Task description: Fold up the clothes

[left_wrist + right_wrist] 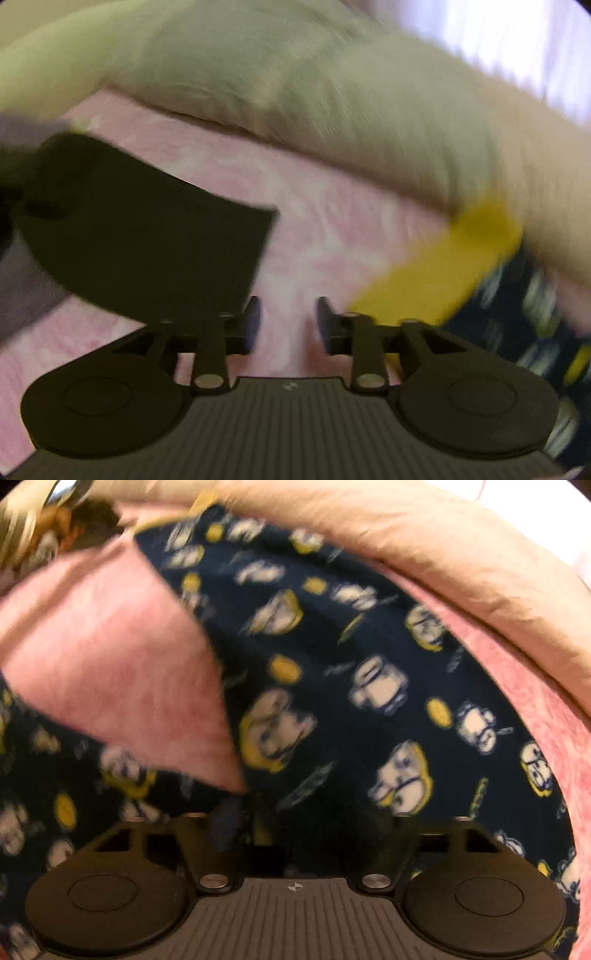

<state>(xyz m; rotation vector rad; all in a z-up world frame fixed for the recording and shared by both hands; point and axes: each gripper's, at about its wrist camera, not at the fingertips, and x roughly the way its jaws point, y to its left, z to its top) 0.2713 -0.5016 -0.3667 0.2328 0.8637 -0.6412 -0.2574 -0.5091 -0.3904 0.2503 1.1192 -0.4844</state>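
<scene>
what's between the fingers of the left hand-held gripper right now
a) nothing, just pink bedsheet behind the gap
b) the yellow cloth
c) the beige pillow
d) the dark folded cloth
a: the left hand-held gripper has a clear gap between its fingers showing only the pink bedsheet; the dark folded cloth lies off to its left and the yellow cloth off to its right.

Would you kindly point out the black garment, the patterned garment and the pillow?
black garment [147, 229]: left wrist view, middle.
patterned garment [332, 657]: right wrist view, printed middle.
pillow [295, 81]: left wrist view, front face.
</scene>
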